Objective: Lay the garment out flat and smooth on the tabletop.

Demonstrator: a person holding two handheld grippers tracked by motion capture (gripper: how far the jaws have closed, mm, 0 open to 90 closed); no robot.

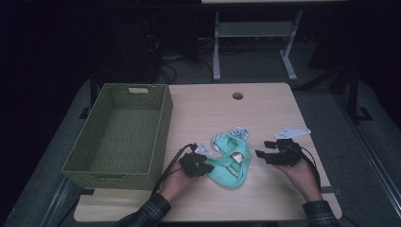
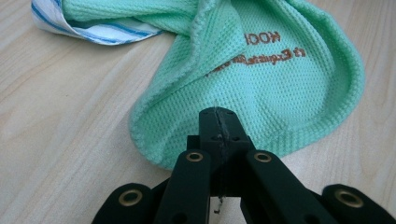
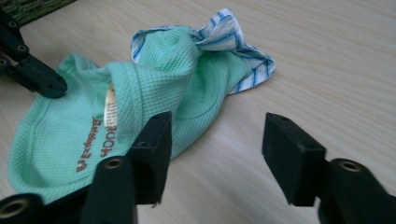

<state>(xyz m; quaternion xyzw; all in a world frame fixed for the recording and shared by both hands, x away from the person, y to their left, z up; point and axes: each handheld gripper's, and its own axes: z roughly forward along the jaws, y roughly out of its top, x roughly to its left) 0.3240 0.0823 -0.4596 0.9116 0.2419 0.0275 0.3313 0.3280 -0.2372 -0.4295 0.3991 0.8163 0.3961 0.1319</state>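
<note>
Your 2 grippers flank the green cloth point(image 1: 230, 165)
Your left gripper point(image 2: 218, 122) is closed at the cloth's edge; your right gripper point(image 3: 215, 151) gapes wide beside it

Left gripper point(image 1: 206, 166) closed, right gripper point(image 1: 263, 151) agape.

Basket point(image 1: 118, 137) on the tabletop's point(image 1: 265, 109) left side, cloth point(image 1: 230, 161) right of it near the front edge, left tool point(image 1: 204, 166) at the cloth's left edge, right tool point(image 1: 263, 152) just right of it
</note>
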